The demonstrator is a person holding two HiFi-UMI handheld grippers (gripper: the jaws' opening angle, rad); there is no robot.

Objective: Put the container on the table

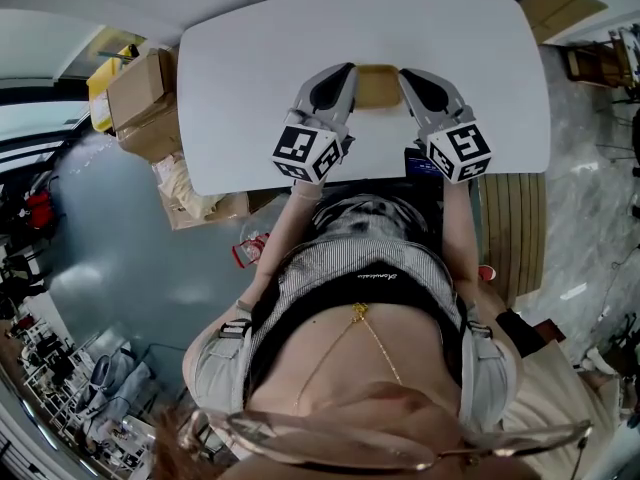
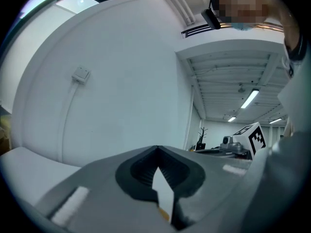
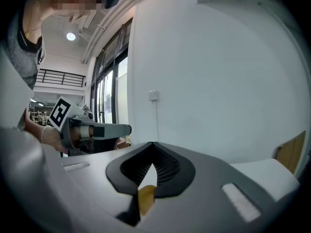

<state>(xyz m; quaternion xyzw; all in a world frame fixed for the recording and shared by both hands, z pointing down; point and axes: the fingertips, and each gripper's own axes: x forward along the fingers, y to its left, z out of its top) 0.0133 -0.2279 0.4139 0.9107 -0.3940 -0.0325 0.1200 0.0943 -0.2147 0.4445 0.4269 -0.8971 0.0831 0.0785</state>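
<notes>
Your left gripper (image 1: 343,76) was mid-grey with black ribbed pads, and your right gripper (image 1: 408,76) matched it. Each carried a white cube printed with black square markers, the left cube (image 1: 308,150) and the right cube (image 1: 459,150) alike. Between the two grippers the container (image 1: 378,86) was a plain tan-yellow, and a sliver of that yellow showed between each gripper's jaws. Beneath both grippers the table (image 1: 250,58) was plain white. Out beyond your left gripper, the cardboard boxes (image 1: 140,98) were brown. The floor (image 1: 130,258) on that side was dull blue-grey. Your top (image 1: 360,258) was finely striped in grey and white.
</notes>
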